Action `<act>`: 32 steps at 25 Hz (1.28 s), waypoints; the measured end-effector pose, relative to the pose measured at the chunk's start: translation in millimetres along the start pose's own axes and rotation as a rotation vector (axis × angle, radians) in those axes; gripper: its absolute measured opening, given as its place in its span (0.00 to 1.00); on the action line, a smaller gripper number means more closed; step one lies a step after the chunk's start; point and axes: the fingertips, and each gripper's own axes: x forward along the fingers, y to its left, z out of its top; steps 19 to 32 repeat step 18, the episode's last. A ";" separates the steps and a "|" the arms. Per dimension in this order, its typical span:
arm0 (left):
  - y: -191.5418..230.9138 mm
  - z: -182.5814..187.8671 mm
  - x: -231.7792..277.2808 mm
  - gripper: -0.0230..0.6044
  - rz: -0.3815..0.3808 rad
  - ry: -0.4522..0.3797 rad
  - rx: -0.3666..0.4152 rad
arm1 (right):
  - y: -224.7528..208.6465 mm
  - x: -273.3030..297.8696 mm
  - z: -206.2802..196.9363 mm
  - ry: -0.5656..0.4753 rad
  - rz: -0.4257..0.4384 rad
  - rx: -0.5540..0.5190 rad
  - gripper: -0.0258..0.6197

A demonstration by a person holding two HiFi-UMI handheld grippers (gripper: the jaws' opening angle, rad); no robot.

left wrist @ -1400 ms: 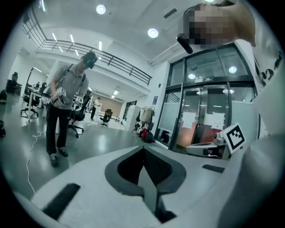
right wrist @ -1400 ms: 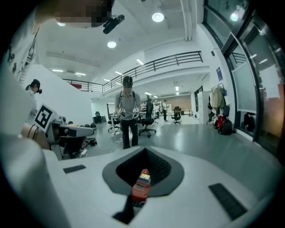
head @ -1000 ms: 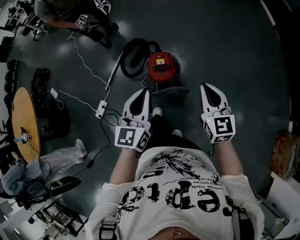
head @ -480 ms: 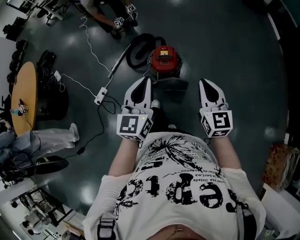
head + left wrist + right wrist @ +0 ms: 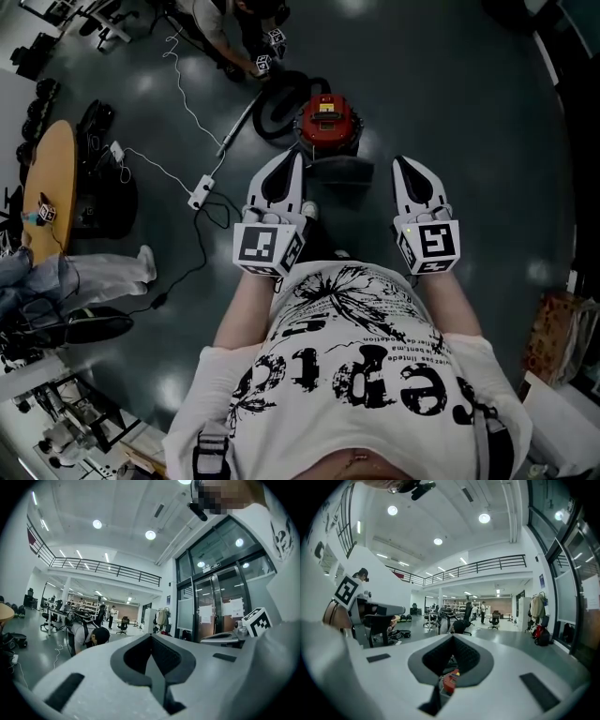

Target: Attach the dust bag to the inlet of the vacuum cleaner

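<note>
A red canister vacuum cleaner [image 5: 327,125] stands on the dark floor ahead, with its black hose [image 5: 279,97] coiled at its left. A dark grey flat thing [image 5: 343,170] lies just in front of it; I cannot tell whether it is the dust bag. My left gripper [image 5: 296,159] and right gripper [image 5: 401,165] are held level at chest height, side by side, both shut and empty. Each points toward the vacuum, well short of it. In the right gripper view the vacuum [image 5: 450,682] shows red through the window of the jaws.
Another person [image 5: 230,23] crouches beyond the hose, holding marker cubes [image 5: 263,64]. A white power strip [image 5: 199,198] with cables lies to the left. A round wooden table [image 5: 52,187] and someone's white-trousered legs [image 5: 103,272] are at far left, a box [image 5: 553,333] at right.
Both grippers rose a little and moved forward together, and the vacuum came closer in the head view. The crouching person shifted right, toward the hose.
</note>
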 end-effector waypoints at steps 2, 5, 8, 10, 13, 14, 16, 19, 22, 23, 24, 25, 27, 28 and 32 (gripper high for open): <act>-1.5 -0.8 0.6 0.04 -0.006 0.004 0.008 | 2.6 2.2 -3.0 0.013 0.011 0.001 0.04; -0.8 -2.3 -0.2 0.04 -0.012 0.010 0.002 | 9.0 6.2 -9.3 0.045 0.028 -0.002 0.04; 2.0 -3.8 -3.3 0.04 -0.009 0.015 0.003 | 15.0 7.8 -12.2 0.054 0.036 0.004 0.04; 6.5 -6.3 -5.0 0.04 0.011 0.025 -0.001 | 17.9 9.6 -14.6 0.065 0.041 0.029 0.04; 9.8 -9.2 -8.5 0.04 0.028 0.039 -0.004 | 22.9 12.2 -16.6 0.079 0.045 0.074 0.04; 9.6 -9.9 -10.5 0.04 0.029 0.044 0.000 | 25.6 12.4 -16.3 0.081 0.046 0.071 0.04; 9.4 -11.1 -14.3 0.04 0.027 0.052 0.004 | 31.6 12.8 -14.6 0.082 0.050 0.052 0.04; 10.0 -11.7 -17.6 0.04 0.025 0.058 -0.001 | 37.4 13.4 -12.1 0.081 0.055 0.033 0.04; 10.0 -11.7 -17.6 0.04 0.025 0.058 -0.001 | 37.4 13.4 -12.1 0.081 0.055 0.033 0.04; 10.0 -11.7 -17.6 0.04 0.025 0.058 -0.001 | 37.4 13.4 -12.1 0.081 0.055 0.033 0.04; 10.0 -11.7 -17.6 0.04 0.025 0.058 -0.001 | 37.4 13.4 -12.1 0.081 0.055 0.033 0.04; 10.0 -11.7 -17.6 0.04 0.025 0.058 -0.001 | 37.4 13.4 -12.1 0.081 0.055 0.033 0.04; 10.0 -11.7 -17.6 0.04 0.025 0.058 -0.001 | 37.4 13.4 -12.1 0.081 0.055 0.033 0.04; 10.0 -11.7 -17.6 0.04 0.025 0.058 -0.001 | 37.4 13.4 -12.1 0.081 0.055 0.033 0.04; 10.0 -11.7 -17.6 0.04 0.025 0.058 -0.001 | 37.4 13.4 -12.1 0.081 0.055 0.033 0.04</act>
